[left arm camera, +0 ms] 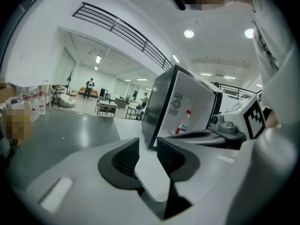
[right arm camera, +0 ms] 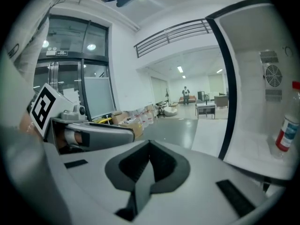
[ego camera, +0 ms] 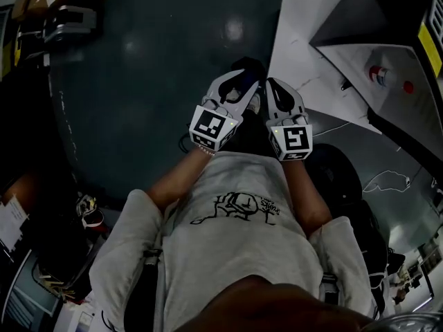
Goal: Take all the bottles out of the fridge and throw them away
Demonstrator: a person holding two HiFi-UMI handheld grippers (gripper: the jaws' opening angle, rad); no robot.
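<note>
- We hold the left gripper released: jaws apart, nothing between them.
- We hold the right gripper clenched: jaws together, empty.
- The bottle stands upright inside the open fridge, at 1 o'clock from the left gripper, clear of both grippers.

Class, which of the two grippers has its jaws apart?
The left gripper: its jaws stand apart with nothing between them, whereas the right gripper has its jaws shut together.

Bottle partly beyond the right gripper view's edge
</note>
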